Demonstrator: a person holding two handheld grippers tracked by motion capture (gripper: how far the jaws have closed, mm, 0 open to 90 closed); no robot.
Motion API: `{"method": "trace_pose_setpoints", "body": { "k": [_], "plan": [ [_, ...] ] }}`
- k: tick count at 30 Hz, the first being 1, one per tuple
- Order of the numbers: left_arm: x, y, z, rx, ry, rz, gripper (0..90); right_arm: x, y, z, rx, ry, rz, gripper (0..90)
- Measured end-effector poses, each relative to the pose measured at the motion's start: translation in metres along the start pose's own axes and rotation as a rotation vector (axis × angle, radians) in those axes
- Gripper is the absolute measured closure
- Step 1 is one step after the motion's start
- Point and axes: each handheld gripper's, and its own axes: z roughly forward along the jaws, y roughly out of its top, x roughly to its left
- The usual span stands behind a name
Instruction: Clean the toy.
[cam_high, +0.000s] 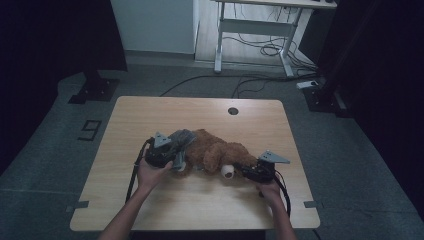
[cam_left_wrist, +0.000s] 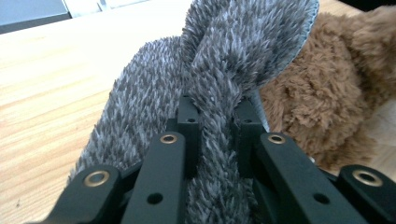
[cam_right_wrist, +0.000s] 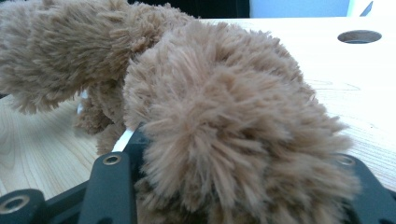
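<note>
A brown plush toy (cam_high: 215, 150) lies in the middle of the wooden table (cam_high: 150, 115), with a grey fuzzy cloth (cam_high: 181, 137) at its left end. My left gripper (cam_high: 172, 157) is shut on a fold of that grey cloth (cam_left_wrist: 243, 51), which bunches between the left gripper's (cam_left_wrist: 215, 109) jaws beside the brown fur (cam_left_wrist: 327, 93). At the toy's right end, near a white round part (cam_high: 227, 171), is my right gripper (cam_high: 247, 172). A thick brown limb (cam_right_wrist: 224, 107) sits squeezed between the right gripper's (cam_right_wrist: 233, 154) jaws. A white tag (cam_right_wrist: 122, 140) shows by the left jaw.
A round cable hole (cam_high: 233, 111) sits near the table's far edge. Beyond the table stand a white desk frame (cam_high: 260, 30) with cables on the floor and two black stand bases (cam_high: 94, 90).
</note>
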Motion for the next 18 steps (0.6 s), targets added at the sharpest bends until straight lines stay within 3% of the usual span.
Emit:
{"method": "trace_pose_setpoints", "body": {
  "k": [2, 8, 13, 18],
  "plan": [
    [-0.003, 0.007, -0.004, -0.014, -0.012, -0.005, 77.4, 0.0, 0.0, 0.0, -0.002, -0.001, 0.007, 43.5],
    [-0.031, 0.043, -0.009, -0.06, -0.071, 0.061, 77.3, -0.001, 0.0, 0.0, -0.003, 0.0, 0.016, 43.5],
    [-0.057, 0.073, 0.002, -0.072, -0.12, 0.091, 77.4, -0.001, -0.001, -0.001, -0.004, 0.002, 0.016, 43.5],
    [-0.088, 0.096, 0.02, -0.049, -0.162, 0.154, 77.4, -0.002, -0.001, -0.001, -0.002, 0.005, 0.017, 43.5]
  ]
}}
